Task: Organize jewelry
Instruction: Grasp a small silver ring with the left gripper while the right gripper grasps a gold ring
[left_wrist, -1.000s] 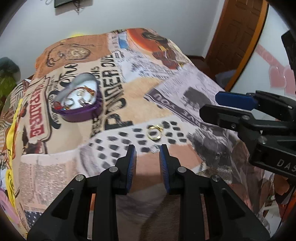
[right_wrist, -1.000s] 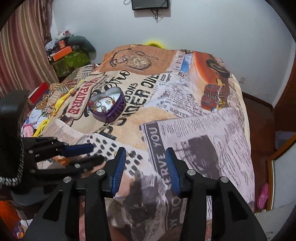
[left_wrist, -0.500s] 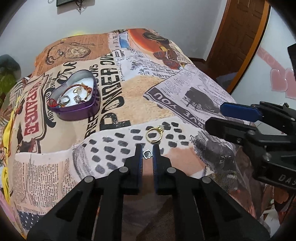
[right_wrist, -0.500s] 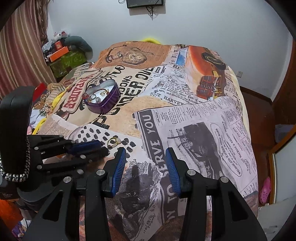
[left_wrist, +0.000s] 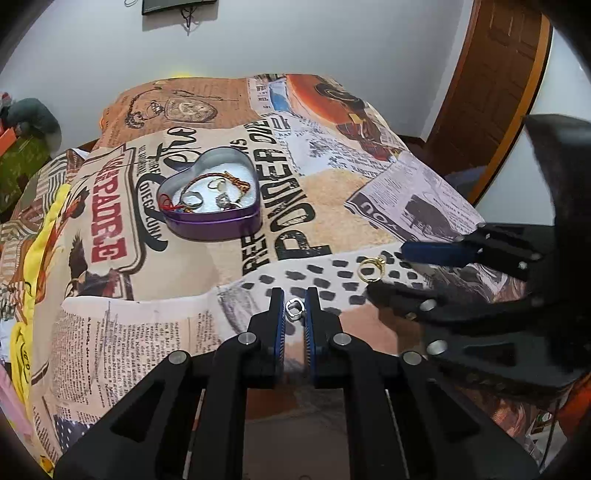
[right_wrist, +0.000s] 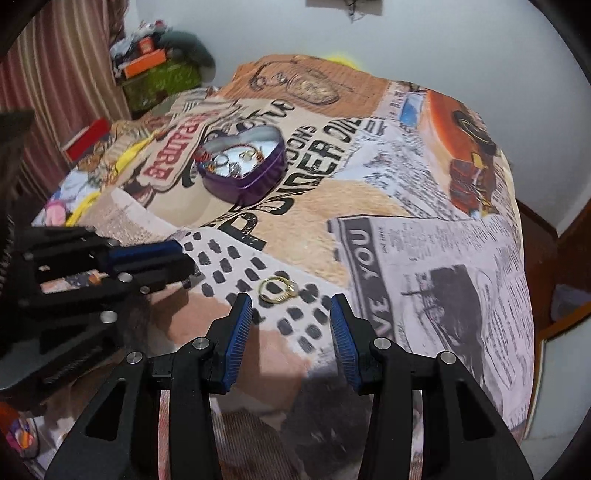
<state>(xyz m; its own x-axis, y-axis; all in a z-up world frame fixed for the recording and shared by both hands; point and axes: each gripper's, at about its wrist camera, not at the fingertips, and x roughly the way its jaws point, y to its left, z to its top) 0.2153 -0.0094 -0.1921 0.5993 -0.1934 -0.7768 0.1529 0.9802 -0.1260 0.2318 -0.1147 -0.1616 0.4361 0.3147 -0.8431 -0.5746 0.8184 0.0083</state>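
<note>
- Silver ring (left_wrist: 294, 308) sits pinched between the narrow tips of the left claw (left_wrist: 294, 301).
- Purple tin (left_wrist: 212, 197) lies ahead and left of that claw, well apart.
- Gold ring (right_wrist: 277, 289) lies flat just ahead of the wide-open right claw (right_wrist: 291, 317), the nearer one.

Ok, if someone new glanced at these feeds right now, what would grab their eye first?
Probably the small silver ring pinched between the fingers of the left hand-held gripper, low in the middle of its view. Next, the gold ring lying on the newspaper-print bedspread just ahead of the open right hand-held gripper. Farther back sits the purple heart-shaped tin holding more jewelry.
</note>
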